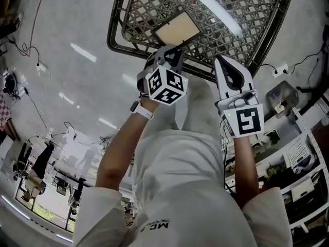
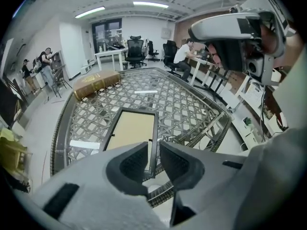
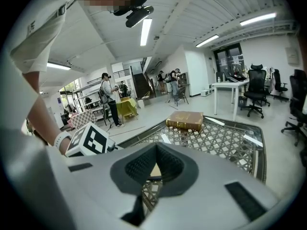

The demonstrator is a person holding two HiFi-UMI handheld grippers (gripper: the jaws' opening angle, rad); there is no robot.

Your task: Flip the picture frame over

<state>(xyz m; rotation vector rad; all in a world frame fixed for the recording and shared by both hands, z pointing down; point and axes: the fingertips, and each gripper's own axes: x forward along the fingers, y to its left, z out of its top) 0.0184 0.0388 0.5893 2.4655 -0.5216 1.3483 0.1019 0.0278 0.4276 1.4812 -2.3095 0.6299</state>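
The picture frame [image 2: 132, 131] lies flat on the lattice-topped table [image 2: 60, 128] with its tan backing upward inside a dark border; it sits in the part of the table nearer the person, well apart from a brown book [image 2: 96, 83] resting by the far rim. The left gripper [image 2: 153, 152] hangs over the frame's near end, its jaws a little apart with a narrow gap between them; the frame's right-hand long edge runs up into that gap, though whether either jaw touches the edge cannot be told. In the head view the same gripper's tip meets the frame's near corner, and its marker cube [image 1: 165, 85] sits just above a white wristband [image 1: 141, 109]. The right gripper [image 3: 154, 147] is held beside the left one, near the table's rim and just off the frame; its jaws are closed tip to tip with nothing between them, and through the hollow behind the tips a patch of lattice and a sliver of tan show. In the room behind stand office chairs [image 2: 135, 47], white desks and several people.
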